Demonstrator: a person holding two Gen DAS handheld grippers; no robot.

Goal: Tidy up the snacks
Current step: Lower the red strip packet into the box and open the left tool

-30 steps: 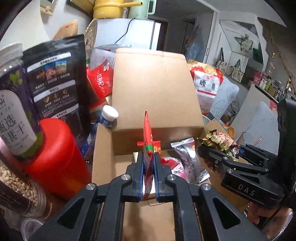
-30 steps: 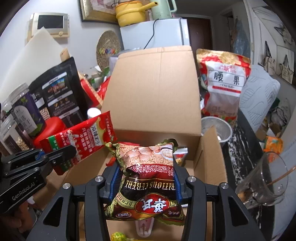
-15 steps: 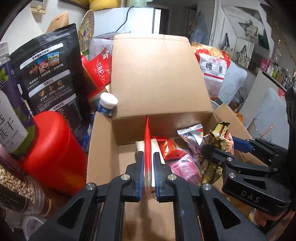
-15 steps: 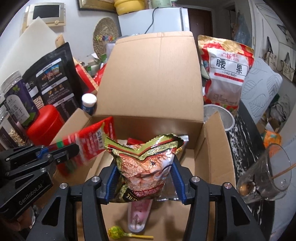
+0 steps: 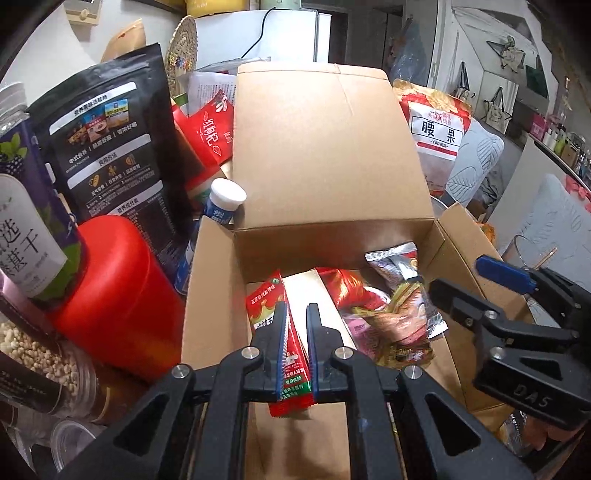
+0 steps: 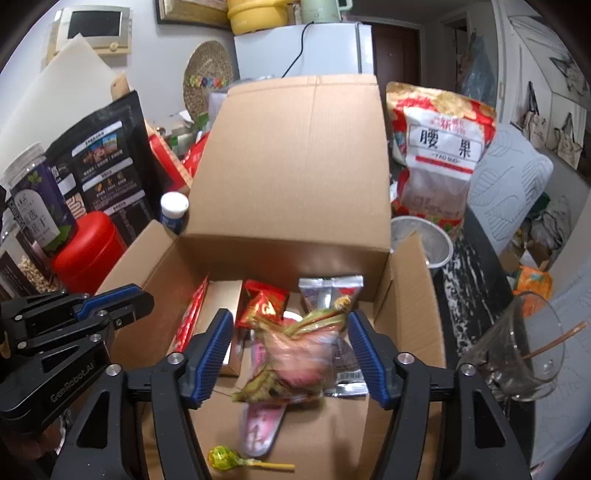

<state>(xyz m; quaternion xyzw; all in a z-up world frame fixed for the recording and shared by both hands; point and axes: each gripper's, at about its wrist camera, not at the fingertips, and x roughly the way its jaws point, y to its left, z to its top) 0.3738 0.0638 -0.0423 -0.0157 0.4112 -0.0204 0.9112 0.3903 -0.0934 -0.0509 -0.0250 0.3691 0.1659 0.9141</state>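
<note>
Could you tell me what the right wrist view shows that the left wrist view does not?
Only the right wrist view shows the green lollipop on the box floor, the whole drinking glass and the wall monitor. Only the left wrist view shows the left gripper shut on the red packet's edge. Both share the cardboard box, the red canister, the cashew bag and the open right gripper, whose fingers have just been opening, the brown snack bag loose between them.

Both wrist views above cardboard box (image 5: 325, 155)
</note>
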